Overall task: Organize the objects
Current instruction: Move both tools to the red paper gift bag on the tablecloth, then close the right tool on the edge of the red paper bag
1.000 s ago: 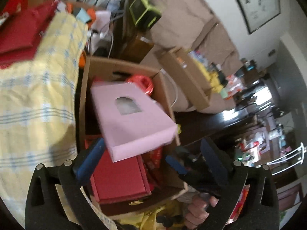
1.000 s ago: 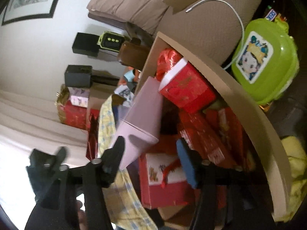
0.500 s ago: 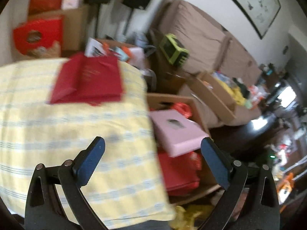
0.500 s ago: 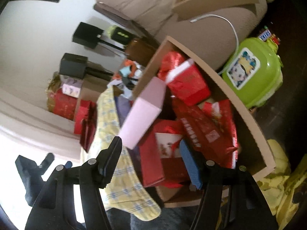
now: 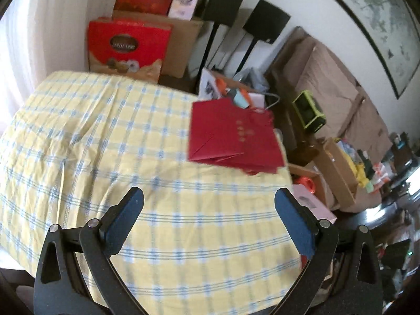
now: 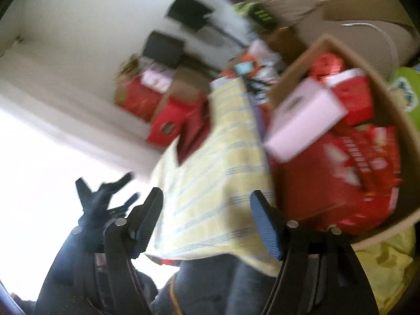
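The pink box (image 6: 302, 123) lies tilted on red packages inside the open cardboard box (image 6: 393, 120), and it shows at the table's right edge (image 5: 311, 206) too. My left gripper (image 5: 208, 202) hangs open over the yellow checked tablecloth (image 5: 105, 136) with nothing between its fingers. A stack of red paper bags (image 5: 233, 136) rests on the cloth ahead of it. My right gripper (image 6: 207, 204) is above the cloth's hanging edge (image 6: 210, 178), left of the cardboard box. Its jaws are opening with nothing between them. This view is blurred.
Red gift boxes (image 5: 126, 47) and brown cartons stand against the wall behind the table. Two black speakers on stands (image 5: 265, 21) and a beige sofa (image 5: 328, 84) are to the right. A green lunchbox (image 6: 404, 92) sits beyond the cardboard box. A person's legs (image 6: 210, 283) are below.
The left gripper has swung away from the cardboard box and now looks across the table. The right gripper has pulled back and up. The pink box stays in the cardboard box.
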`<state>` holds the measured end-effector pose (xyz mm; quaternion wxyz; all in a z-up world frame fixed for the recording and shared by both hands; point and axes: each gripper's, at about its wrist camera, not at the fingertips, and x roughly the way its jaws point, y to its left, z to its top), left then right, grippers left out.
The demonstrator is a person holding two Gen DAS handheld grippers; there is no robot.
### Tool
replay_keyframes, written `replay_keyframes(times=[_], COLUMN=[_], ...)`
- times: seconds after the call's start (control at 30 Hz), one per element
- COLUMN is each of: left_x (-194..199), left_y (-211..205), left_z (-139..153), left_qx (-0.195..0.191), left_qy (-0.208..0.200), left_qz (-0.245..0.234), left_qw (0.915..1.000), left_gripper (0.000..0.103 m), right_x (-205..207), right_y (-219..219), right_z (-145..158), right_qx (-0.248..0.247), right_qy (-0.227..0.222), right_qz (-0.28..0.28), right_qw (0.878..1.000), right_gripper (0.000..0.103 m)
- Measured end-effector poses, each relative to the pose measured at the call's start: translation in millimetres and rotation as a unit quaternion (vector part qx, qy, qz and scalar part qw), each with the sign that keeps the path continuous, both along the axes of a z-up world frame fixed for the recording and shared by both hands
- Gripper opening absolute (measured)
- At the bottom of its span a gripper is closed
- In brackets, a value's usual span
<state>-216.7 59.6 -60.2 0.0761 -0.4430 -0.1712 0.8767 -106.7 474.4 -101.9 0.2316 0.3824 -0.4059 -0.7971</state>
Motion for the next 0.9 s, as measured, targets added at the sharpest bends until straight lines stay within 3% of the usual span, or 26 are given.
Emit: replay_keyframes(times=[0.13,0.23,0.37,0.5,0.73,0.87,0.9], left_x=[-8.7,-25.6,-73.7,-109.9,-150.0,-135.7,-132.7], left_y=[-14.9,-11.8,10.4,32.5,32.8,29.3,29.9], left_z=[-16.4,-12.5,-12.5,-33.9,-67.6,-61.1,-58.6], left_qx=[0.008,0.015,-0.047,-0.086,-0.032,0.019,0.022], left_qy=[-0.011,0.003,0.009,0.004,-0.031,-0.025,-0.02], left_qz=[0.004,-0.011,-0.045,-0.067,-0.054,-0.083,-0.088], left_qw=[0.9999,0.9998,0.9978,0.994,0.9975,0.9961,0.9957], left_gripper=[0.1,0.1,0.1,0.1,0.1,0.1,0.101], right_x=[-22.0,-52.4,-101.8,-156.0,-220.4,-228.5,-225.6], right_y=[-45.1,-73.5,-96.2,-108.4,-126.9,-135.9,-139.2], right_z=[2.8,-0.9,-2.2,-2.5,-22.9,-38.7,-37.8], right_qx=[0.01,0.062,0.114,0.149,0.208,0.205,0.207], right_qy=[0.004,-0.015,-0.032,-0.043,-0.064,-0.07,-0.059], right_qz=[0.027,0.033,0.037,0.017,0.006,0.016,0.018], right_qw=[1.0,0.997,0.992,0.988,0.976,0.976,0.976], right_gripper=[0.074,0.074,0.074,0.074,0.063,0.057,0.05])
